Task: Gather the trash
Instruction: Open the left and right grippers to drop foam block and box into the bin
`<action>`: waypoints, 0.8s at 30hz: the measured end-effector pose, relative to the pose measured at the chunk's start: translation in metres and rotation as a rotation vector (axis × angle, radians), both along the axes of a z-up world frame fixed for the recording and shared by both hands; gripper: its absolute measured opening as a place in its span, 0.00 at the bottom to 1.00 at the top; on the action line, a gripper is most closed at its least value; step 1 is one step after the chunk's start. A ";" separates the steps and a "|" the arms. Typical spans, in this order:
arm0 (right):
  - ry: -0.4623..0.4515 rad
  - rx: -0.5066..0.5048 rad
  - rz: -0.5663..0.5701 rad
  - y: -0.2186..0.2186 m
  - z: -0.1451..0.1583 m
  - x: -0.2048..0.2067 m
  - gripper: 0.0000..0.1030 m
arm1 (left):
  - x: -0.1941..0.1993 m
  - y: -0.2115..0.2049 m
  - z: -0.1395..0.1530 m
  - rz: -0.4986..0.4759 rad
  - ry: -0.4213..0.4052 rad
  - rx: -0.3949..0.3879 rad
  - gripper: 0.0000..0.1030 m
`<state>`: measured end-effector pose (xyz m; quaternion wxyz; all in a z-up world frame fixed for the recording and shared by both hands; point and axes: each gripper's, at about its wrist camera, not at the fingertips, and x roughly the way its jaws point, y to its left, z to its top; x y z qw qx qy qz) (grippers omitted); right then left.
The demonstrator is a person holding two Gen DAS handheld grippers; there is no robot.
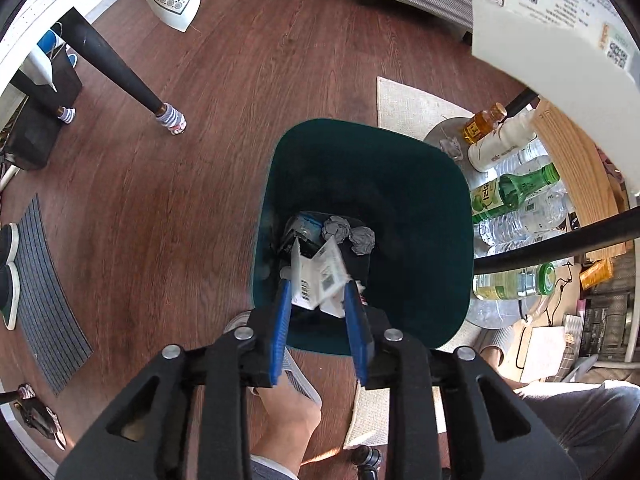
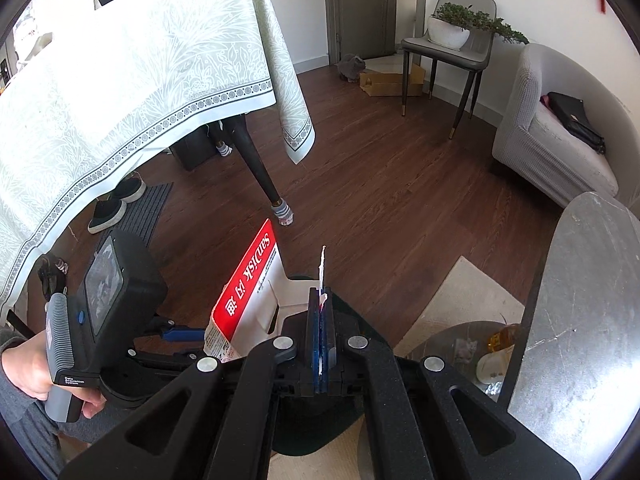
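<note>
My left gripper (image 1: 318, 284) hangs over the dark green trash bin (image 1: 400, 168), its blue fingers (image 1: 282, 320) spread apart. A white barcoded card package (image 1: 320, 276) lies between the fingertips; I cannot tell whether they still touch it. Its red and white SanDisk face shows in the right wrist view (image 2: 250, 288). Crumpled grey paper balls (image 1: 348, 234) and dark packaging lie in the bin's bottom. My right gripper (image 2: 322, 292) is shut on a thin white card piece (image 2: 322, 268), seen edge-on, beside the left gripper.
A low round metal table (image 1: 492, 316) right of the bin holds several bottles (image 1: 516, 200). A cream rug (image 1: 404, 104), black table legs (image 1: 116, 68), a draped tablecloth (image 2: 120, 80), a grey doormat with shoes (image 1: 44, 292), a chair (image 2: 448, 48) and a sofa (image 2: 560, 132) surround it.
</note>
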<state>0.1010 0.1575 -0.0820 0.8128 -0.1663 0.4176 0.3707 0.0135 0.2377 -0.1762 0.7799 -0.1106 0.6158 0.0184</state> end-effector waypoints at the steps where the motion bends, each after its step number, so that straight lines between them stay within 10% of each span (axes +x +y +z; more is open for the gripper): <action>1: 0.003 -0.009 0.002 0.002 -0.002 0.000 0.00 | -0.001 0.001 0.002 -0.002 -0.007 0.002 0.30; 24: 0.096 -0.253 0.075 0.028 -0.082 -0.018 0.00 | -0.009 0.021 0.100 0.075 -0.330 -0.008 0.24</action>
